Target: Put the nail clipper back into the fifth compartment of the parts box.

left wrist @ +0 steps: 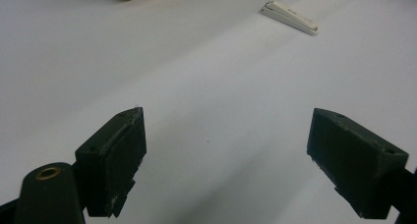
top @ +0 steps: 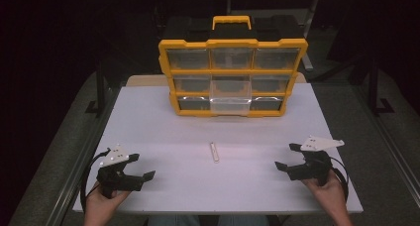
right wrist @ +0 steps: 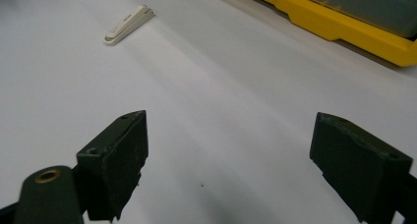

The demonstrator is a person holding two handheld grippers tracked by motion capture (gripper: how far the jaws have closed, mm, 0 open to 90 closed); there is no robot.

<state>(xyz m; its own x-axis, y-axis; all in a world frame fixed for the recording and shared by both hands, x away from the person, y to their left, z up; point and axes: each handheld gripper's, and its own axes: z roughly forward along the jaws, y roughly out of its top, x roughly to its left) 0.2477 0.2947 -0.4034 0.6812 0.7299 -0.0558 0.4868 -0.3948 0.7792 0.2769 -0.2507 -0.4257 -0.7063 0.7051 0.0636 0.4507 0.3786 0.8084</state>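
- the left gripper [top: 141, 167] sits at the near left of the white table [top: 148, 132], held in a hand [top: 101, 203]; its 2 jaws are spread wide with nothing between them, as the left gripper view [left wrist: 226, 150] also shows.
- the right gripper [top: 287, 156] sits at the near right, held in the other hand [top: 329, 189]; its 2 jaws are spread wide too, with bare table between them in the right gripper view [right wrist: 228, 153].
- a small white clip [top: 214, 151] lies flat on the table between the 2 grippers, well apart from both; it shows far off in each gripper view [left wrist: 289, 17] [right wrist: 129, 24].
- a yellow parts box [top: 232, 77] with clear drawers stands upright at the far side of the table, behind the clip; its middle drawer [top: 230, 94] sticks out toward the person.
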